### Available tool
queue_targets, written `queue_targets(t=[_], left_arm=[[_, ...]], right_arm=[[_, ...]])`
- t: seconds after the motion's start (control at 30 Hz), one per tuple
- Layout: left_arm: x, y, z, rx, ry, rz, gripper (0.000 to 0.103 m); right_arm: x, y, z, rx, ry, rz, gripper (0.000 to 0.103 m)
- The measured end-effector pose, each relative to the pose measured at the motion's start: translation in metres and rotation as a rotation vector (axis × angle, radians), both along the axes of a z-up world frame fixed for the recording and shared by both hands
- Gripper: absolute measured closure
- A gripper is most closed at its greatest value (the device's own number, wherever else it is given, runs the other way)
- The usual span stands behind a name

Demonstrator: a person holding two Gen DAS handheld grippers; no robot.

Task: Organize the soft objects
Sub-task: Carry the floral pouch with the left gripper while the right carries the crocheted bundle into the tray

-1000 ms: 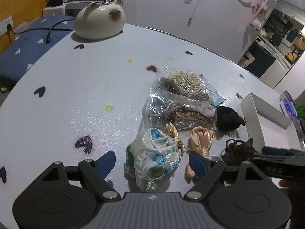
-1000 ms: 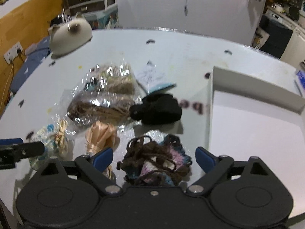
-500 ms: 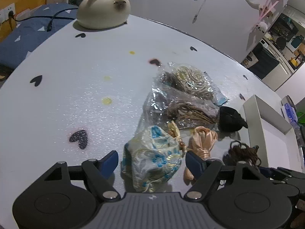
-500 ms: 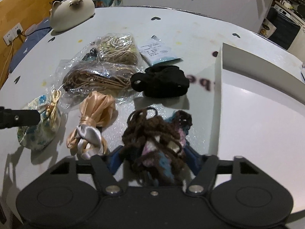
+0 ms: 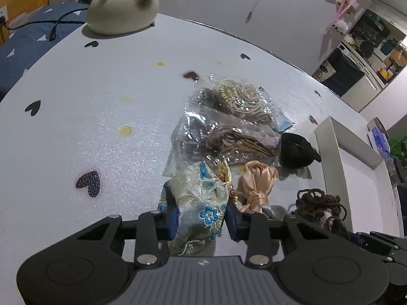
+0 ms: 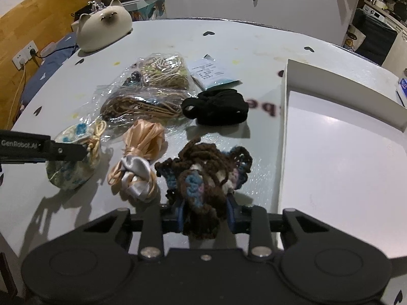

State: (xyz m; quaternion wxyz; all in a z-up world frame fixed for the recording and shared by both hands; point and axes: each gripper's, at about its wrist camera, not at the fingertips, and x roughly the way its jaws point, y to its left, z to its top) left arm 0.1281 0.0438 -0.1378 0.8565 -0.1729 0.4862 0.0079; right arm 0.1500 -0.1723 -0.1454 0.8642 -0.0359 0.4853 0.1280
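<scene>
The left claw (image 5: 201, 219) has just been closing and now pinches the floral brocade pouch (image 5: 197, 203) between its blue pads, near the pouch's lower body rather than at the tied neck with its gold cord. The right claw (image 6: 204, 214) has likewise just been closing and now squeezes the near end of the brown crochet bundle (image 6: 203, 170), a loose tangle of brown yarn with blue, pink and white patches. Both things sit on the white surface (image 5: 101, 106), the pouch at the left end of the spread and the bundle just beside the white tray (image 6: 343, 147), which looks the likely place for them.

Both should be light and fully yielding. The pouch fabric looks slick, so a bite on a bunched fold or close under the knotted neck would hold better than a flat pinch. The crochet is open and stringy; it will sag and trail strands when lifted, and a grip on one loop could let the rest unravel, so taking the dense middle seems safer.

Between them lies the peach satin scrunchie (image 6: 141, 157), with the black hair ties (image 6: 216, 105) and two clear bags of cords (image 6: 147, 96) farther back, none touched by either claw
</scene>
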Motion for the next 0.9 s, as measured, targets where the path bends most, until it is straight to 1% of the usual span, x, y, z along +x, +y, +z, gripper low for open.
queue_targets(t=[0.13,0.3,0.53,0.7,0.9], left_arm=[[-0.008,-0.001,0.003,-0.001,-0.01,-0.018,0.067],[-0.024,0.003,0.013,-0.009,-0.036,-0.007,0.067],[-0.046,0.008,0.041,-0.007,-0.118,0.02,0.067],[-0.057,-0.001,0.065,-0.006,-0.183,0.014,0.067],[-0.059,-0.03,0.084,-0.007,-0.232,-0.012,0.067]], right_arm=[[-0.008,0.002,0.005,0.01,-0.013,0.01,0.072],[-0.021,0.007,0.017,0.027,-0.046,0.025,0.072],[-0.038,0.004,0.047,0.069,-0.13,0.02,0.072],[-0.05,-0.008,0.068,0.101,-0.193,0.012,0.072],[-0.059,-0.042,0.082,0.124,-0.241,-0.022,0.072]])
